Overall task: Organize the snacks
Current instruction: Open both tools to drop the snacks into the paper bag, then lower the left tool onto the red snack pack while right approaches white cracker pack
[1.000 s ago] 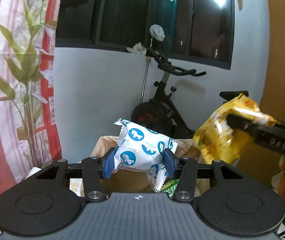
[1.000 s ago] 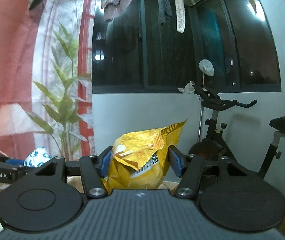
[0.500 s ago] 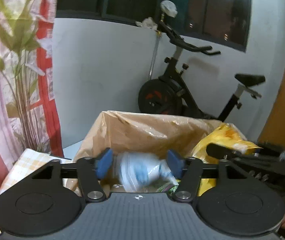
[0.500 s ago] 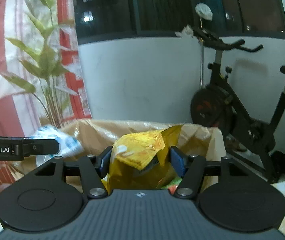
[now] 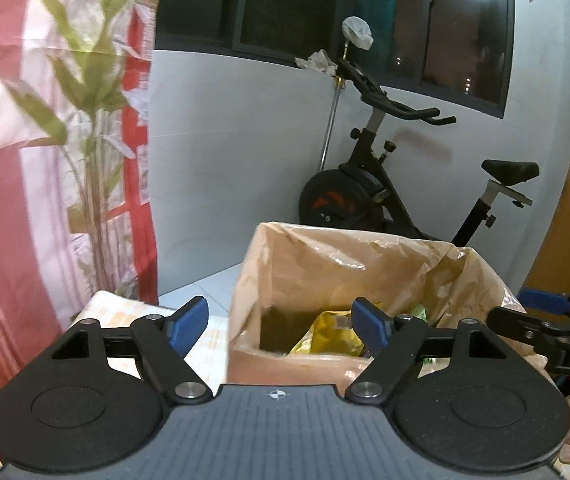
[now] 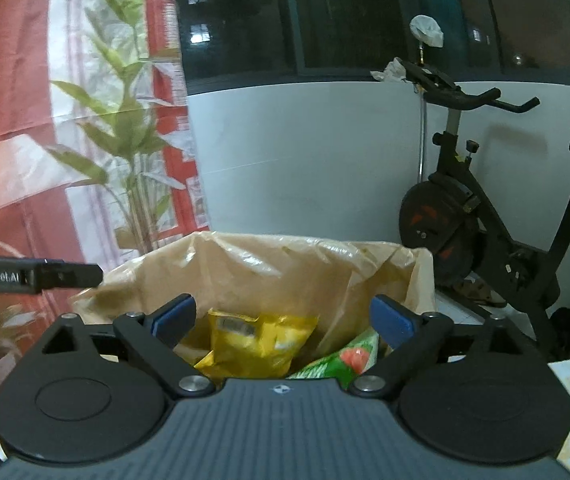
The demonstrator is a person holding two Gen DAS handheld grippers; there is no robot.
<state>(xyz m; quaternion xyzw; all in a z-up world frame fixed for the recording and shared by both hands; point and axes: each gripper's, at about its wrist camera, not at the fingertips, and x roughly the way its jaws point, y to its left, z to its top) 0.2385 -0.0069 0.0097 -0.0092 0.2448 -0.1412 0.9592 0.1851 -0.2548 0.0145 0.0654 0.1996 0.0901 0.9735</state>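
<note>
brown paper bag (image 6: 269, 276) stands open in front of you, the yellow snack packet (image 6: 257, 344) lying inside it beside a green one (image 6: 345, 360). your left gripper (image 5: 281, 324) and right gripper (image 6: 283, 320) hold nothing, their jaws opening wide above the bag.

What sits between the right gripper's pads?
Nothing is gripped. The right gripper is opening; between the pads, lower down, a yellow bag lies in the box, per the right wrist view.
</note>
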